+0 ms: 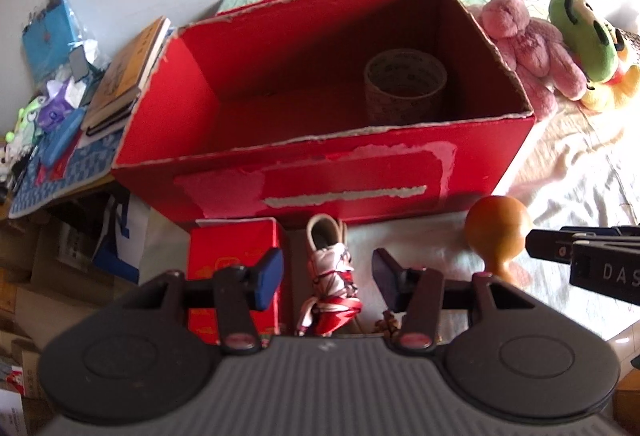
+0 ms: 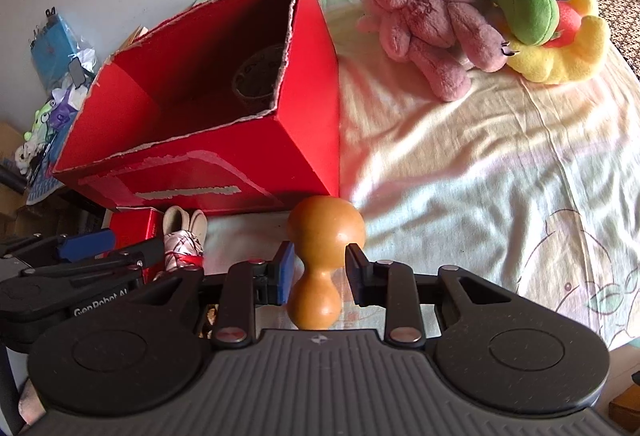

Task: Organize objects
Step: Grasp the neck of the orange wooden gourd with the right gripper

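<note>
my left gripper (image 1: 327,278) stands spread around the small figurine (image 1: 331,286), pads clear of it, low centre. my right gripper (image 2: 318,274) brackets the orange gourd (image 2: 322,260); whether it pinches, i cannot tell. red box (image 1: 320,172) above.

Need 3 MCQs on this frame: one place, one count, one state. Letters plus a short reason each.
1. Where is the tape roll?
A. inside the red box
B. on the bed beside the box
C. on the small red carton

2. How many plush toys lie on the bed sheet?
A. one
B. two
C. four

3. What sits between the right tongs?
A. a wooden gourd
B. a book
C. nothing

Answers: A, the roll stands on the box floor; B, a pink bear and a green-and-yellow toy; A, the gourd's narrow waist sits between the pads, though contact is unclear.
</note>
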